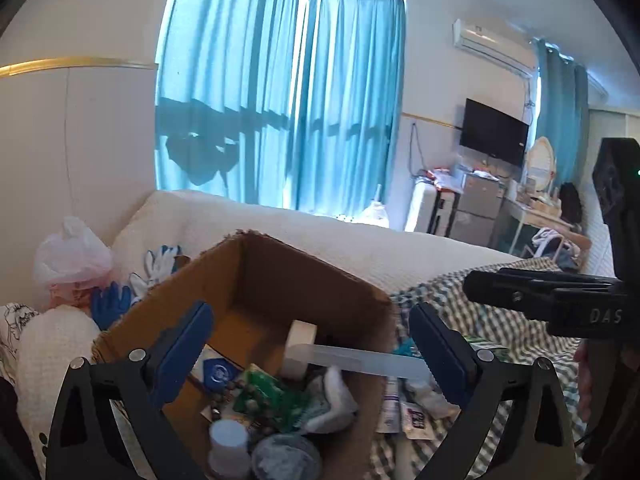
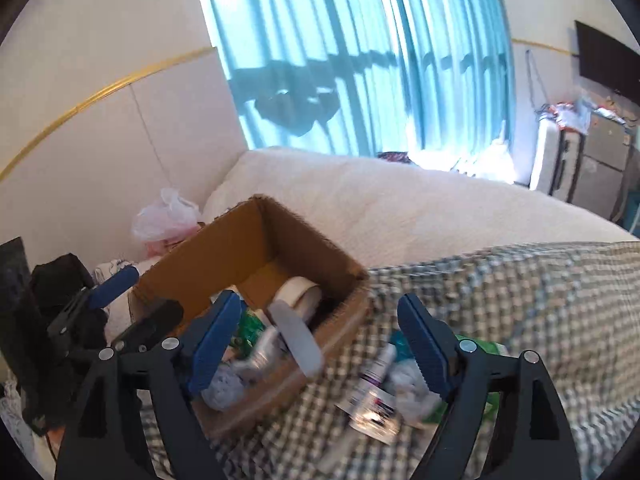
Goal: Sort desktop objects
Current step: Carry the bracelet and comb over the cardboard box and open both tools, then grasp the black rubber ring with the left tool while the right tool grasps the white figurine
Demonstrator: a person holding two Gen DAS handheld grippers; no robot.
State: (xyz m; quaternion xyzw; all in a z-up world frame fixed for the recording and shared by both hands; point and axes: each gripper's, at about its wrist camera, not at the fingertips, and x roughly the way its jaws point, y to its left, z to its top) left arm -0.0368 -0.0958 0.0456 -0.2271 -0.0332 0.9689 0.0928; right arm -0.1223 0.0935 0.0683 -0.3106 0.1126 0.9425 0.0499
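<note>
An open cardboard box [image 1: 304, 280] stands on the bed and holds a roll of pale tape [image 1: 300, 344], a green packet [image 1: 272, 396], a white bottle cap [image 1: 228, 436] and other small items. A translucent flat strip [image 1: 360, 360] lies across the box's right rim. My left gripper [image 1: 312, 310] hangs open above the box with nothing between its pads. My right gripper [image 2: 320, 300] is open too, over the box's corner, with the strip [image 2: 298, 340] lying loose below the gap. A tube [image 2: 376, 376] and white wads lie on the checked blanket [image 2: 520, 300].
A white quilt [image 1: 360, 248] covers the bed behind the box. A plastic bag [image 1: 72, 252] and blue gloves [image 1: 110, 300] sit at the left by the wall. Teal curtains [image 1: 280, 100] hang behind. A green packet [image 2: 480, 348] lies on the blanket.
</note>
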